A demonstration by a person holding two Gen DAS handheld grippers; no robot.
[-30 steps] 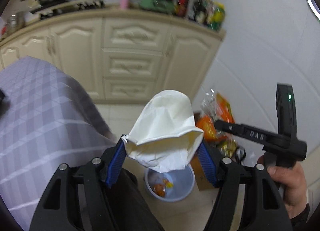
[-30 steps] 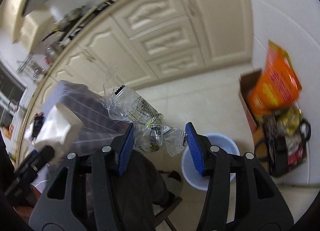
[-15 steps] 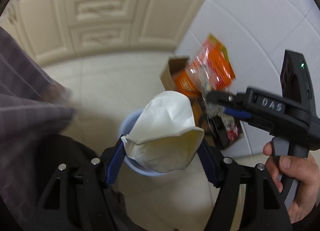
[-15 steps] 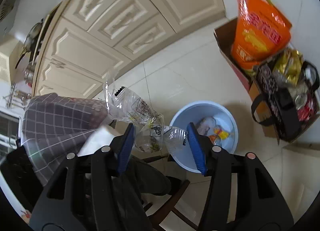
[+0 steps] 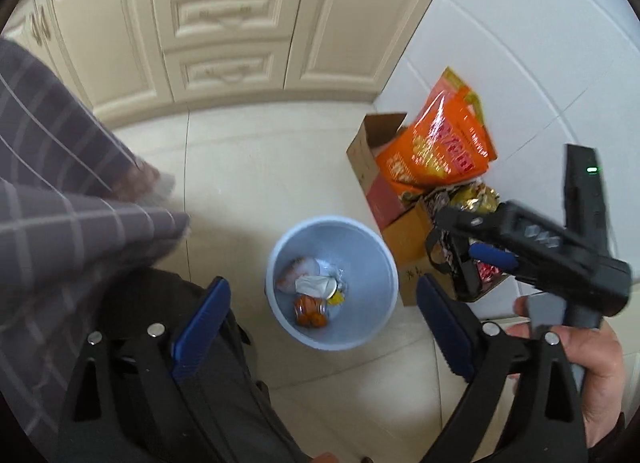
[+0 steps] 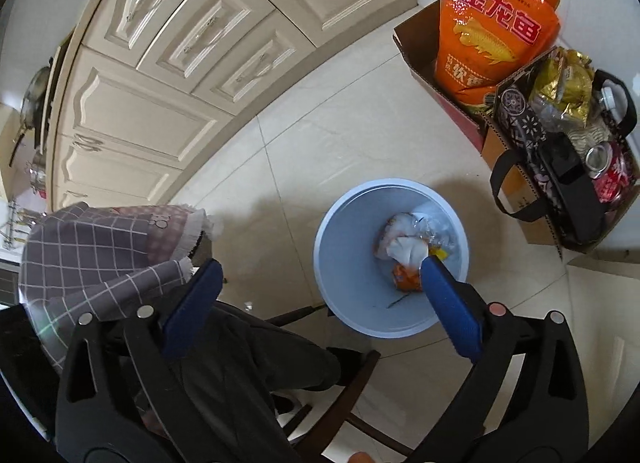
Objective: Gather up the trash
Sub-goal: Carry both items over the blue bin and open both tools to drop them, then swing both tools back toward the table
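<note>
At the left of both views a grey checked cloth [image 5: 60, 199] hangs over the edge of a surface, with the cream cabinet doors and drawers [image 5: 224, 19] running along the wall behind it. Below the cloth, dark trousers [image 6: 240, 363] and the legs of a dark wooden chair [image 6: 360, 379] show that the person is seated. The left gripper [image 5: 322, 321] points steeply down at the tiled floor [image 5: 256, 167]; its jaws are opening, the blue pads stand wide apart and nothing lies between them. Straight under that gap stands the pale blue bin [image 5: 360, 327], upright on the floor, and in its bottom lie a crumpled white paper [image 5: 316, 286], an orange wrapper [image 5: 308, 309] and a bit of clear plastic [image 6: 436, 229]. The right gripper [image 6: 320, 281] also looks down on the bin; its jaws are opening too, spread wide with nothing in them, the right pad reaching across the bin's mouth in the right wrist view. In the left wrist view the right gripper sits at the right edge, held in the person's right hand [image 5: 592, 367]. Right of the bin, against the white tiled wall, an open cardboard box [image 6: 424, 51] holds an orange bag [image 6: 492, 23], and just beside it a second box with black handles [image 6: 516, 183] carries gold foil packets [image 6: 564, 91] and a red can [image 6: 608, 171].
</note>
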